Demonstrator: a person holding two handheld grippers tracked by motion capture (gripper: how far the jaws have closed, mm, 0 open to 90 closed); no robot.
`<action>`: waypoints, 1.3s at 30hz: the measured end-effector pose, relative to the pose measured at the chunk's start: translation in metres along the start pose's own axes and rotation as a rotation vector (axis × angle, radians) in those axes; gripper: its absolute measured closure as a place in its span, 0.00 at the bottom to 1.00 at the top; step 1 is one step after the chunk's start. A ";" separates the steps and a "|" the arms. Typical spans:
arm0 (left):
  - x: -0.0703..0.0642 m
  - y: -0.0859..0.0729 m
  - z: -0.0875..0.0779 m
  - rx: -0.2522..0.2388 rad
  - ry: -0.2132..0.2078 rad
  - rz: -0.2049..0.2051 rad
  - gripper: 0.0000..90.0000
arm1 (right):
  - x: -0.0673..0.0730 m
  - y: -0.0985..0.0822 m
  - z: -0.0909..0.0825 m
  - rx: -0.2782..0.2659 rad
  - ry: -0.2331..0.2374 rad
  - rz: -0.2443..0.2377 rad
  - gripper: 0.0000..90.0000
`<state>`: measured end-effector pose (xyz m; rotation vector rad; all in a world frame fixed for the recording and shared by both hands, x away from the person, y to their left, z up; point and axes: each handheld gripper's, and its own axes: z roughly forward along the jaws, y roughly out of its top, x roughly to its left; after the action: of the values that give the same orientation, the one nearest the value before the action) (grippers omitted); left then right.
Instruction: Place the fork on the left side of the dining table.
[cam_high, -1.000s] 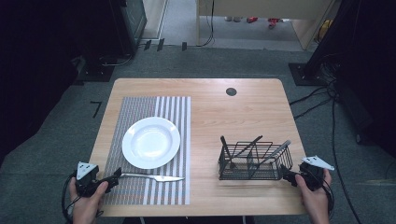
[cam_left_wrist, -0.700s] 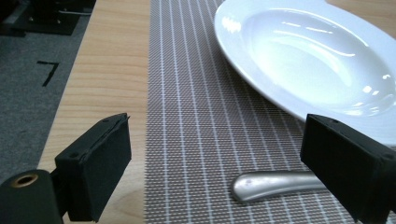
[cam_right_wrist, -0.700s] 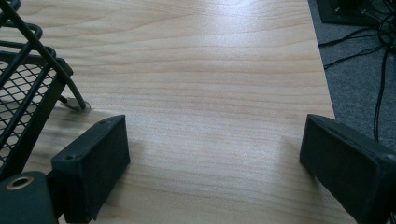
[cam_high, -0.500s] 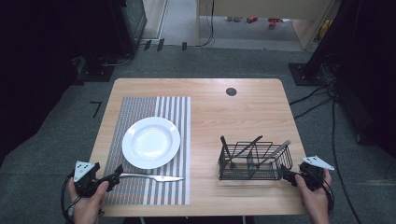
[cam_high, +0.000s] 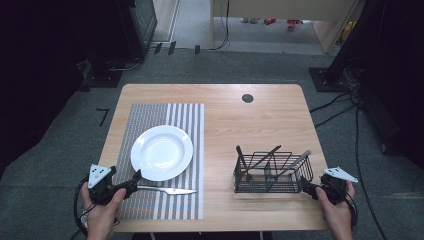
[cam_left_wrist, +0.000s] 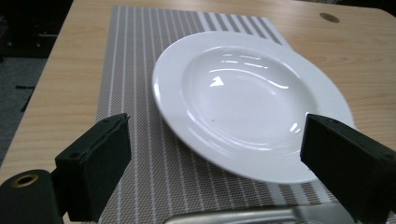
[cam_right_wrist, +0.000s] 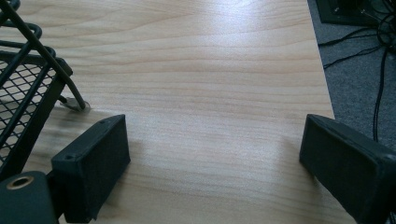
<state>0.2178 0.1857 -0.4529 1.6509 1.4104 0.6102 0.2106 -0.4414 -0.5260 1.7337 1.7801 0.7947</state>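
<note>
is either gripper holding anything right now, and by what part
Nothing is held. The left gripper is open, with the knife lying on the placemat just below its fingers. The right gripper is open over bare table.

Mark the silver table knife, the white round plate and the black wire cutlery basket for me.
silver table knife (cam_high: 167, 190), high view, middle of the blade.
white round plate (cam_high: 161, 152), high view, centre of the bowl.
black wire cutlery basket (cam_high: 270, 186), high view, front mesh wall.

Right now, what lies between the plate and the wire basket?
In the high view, between the plate and the wire basket lie the placemat's striped edge and bare table.
</note>
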 end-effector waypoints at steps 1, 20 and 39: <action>-0.004 0.002 0.001 -0.002 -0.009 0.008 0.10 | 0.000 0.000 0.000 0.000 0.000 -0.001 0.09; -0.057 0.021 0.019 -0.019 -0.119 0.067 0.10 | 0.001 0.000 0.000 0.000 -0.006 0.003 0.09; -0.094 0.035 0.027 -0.037 -0.210 0.088 0.10 | 0.002 0.000 0.000 0.000 -0.005 0.001 0.09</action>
<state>0.2354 0.0882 -0.4221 1.7014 1.1742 0.4938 0.2105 -0.4390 -0.5260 1.7353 1.7763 0.7902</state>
